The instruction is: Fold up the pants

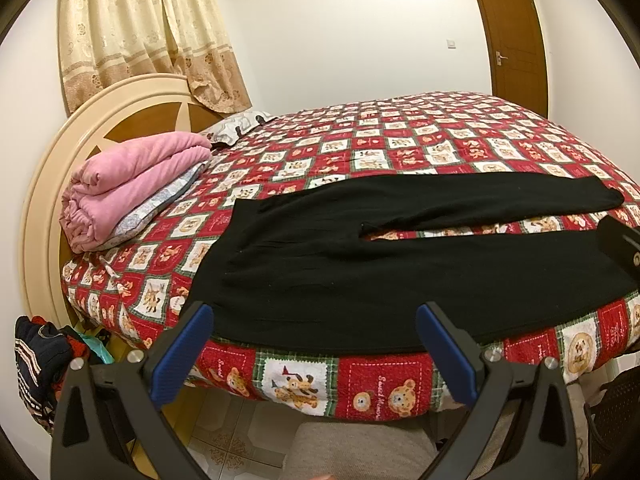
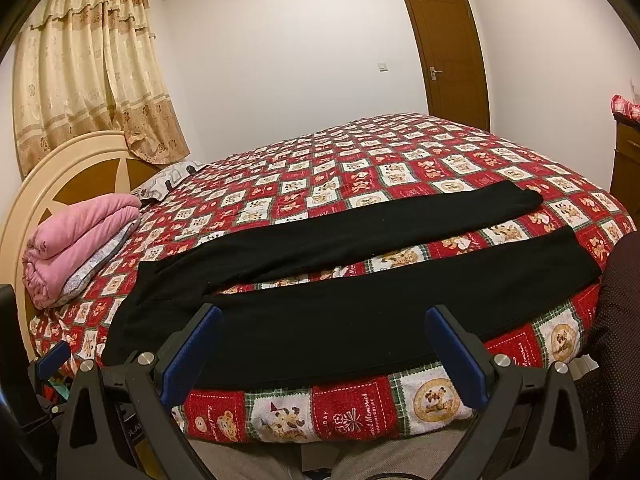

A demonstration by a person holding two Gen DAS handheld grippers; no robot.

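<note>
Black pants (image 1: 360, 264) lie flat and spread out on the bed, waist to the left, the two legs running right with a gap between them. They also show in the right wrist view (image 2: 320, 320). My left gripper (image 1: 316, 316) is open and empty, held just off the bed's near edge in front of the waist and near leg. My right gripper (image 2: 324, 320) is open and empty, held off the near edge in front of the near leg. Part of the right gripper (image 1: 620, 244) shows at the right edge of the left wrist view.
The bed has a red checked bear-print cover (image 1: 400, 152). A folded pink blanket (image 1: 132, 184) lies on a pillow by the round headboard (image 1: 52, 184). Clothes (image 1: 40, 364) are piled on the floor at left. A brown door (image 2: 452, 52) and curtains (image 2: 88, 72) stand behind.
</note>
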